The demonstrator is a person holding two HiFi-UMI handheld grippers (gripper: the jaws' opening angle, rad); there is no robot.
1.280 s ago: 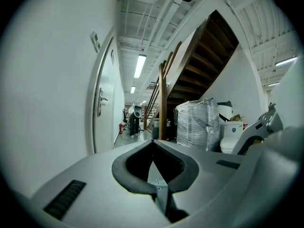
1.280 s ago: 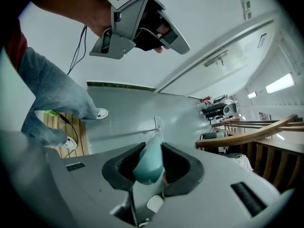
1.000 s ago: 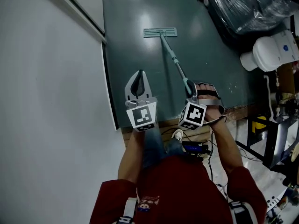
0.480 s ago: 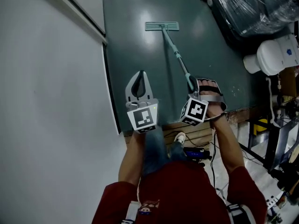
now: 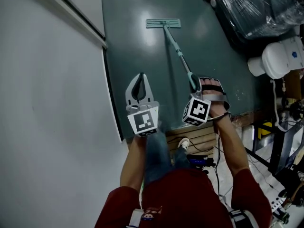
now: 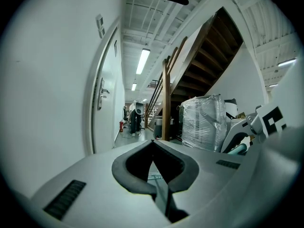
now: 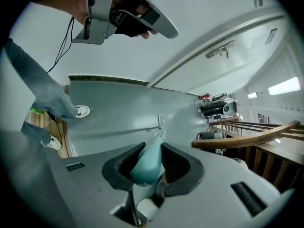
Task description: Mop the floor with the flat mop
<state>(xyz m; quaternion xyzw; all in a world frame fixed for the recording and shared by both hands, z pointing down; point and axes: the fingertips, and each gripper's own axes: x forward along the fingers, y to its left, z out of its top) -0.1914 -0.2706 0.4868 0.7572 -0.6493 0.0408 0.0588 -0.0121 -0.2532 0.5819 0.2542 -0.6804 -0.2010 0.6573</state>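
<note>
Big white wall (image 5: 47, 108) fills the left of head view; beside it runs the smooth grey-green floor (image 5: 133, 51), glossy w/ light reflections. Top right, a bulky bundle wrapped in clear plastic film (image 5: 256, 6) stands at the floor's edge, w/ a white rounded plastic tank (image 5: 280, 56) just below it. Flat mop w/ long teal handle & pale rectangular head (image 5: 178, 56): head lies flat on the floor at the far end from the person, handle slants back & right up to the right hand-held gripper (image 5: 193, 83). Right gripper view: jaws pinched on the thick teal grip end of the handle, which sits between the dark pads (image 7: 181, 170); mop head shows small on the floor beyond. Left hand-held gripper (image 5: 141, 76) hangs just left of the right one, apart from the mop, over the floor; left gripper view: jaws pressed together at the tips, nothing between. White sneaker (image 5: 182, 143) rests on wooden boards (image 5: 202, 136) at the floor's near edge
</note>
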